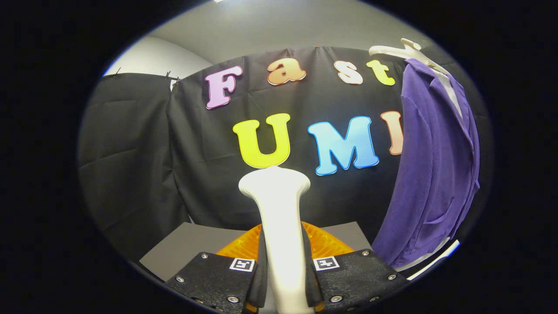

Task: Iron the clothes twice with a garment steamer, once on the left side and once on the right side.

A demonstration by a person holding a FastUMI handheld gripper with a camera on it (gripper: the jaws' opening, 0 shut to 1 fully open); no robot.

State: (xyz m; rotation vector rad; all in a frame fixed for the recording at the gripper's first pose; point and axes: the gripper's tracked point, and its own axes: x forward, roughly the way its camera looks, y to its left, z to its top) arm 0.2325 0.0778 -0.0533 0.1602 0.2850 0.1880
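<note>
Black cloth wall behind | tool (285, 279) clamped on steamer (279, 209) | purple garment (431, 174) hanging right, apart.

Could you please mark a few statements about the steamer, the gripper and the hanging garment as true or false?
1. The gripper is shut on the white steamer. True.
2. The purple garment lies folded on the table. False: it hangs from a white hanger.
3. The steamer's head touches the garment. False: they are apart.
4. An orange object sits just behind the fingers. True.
</note>
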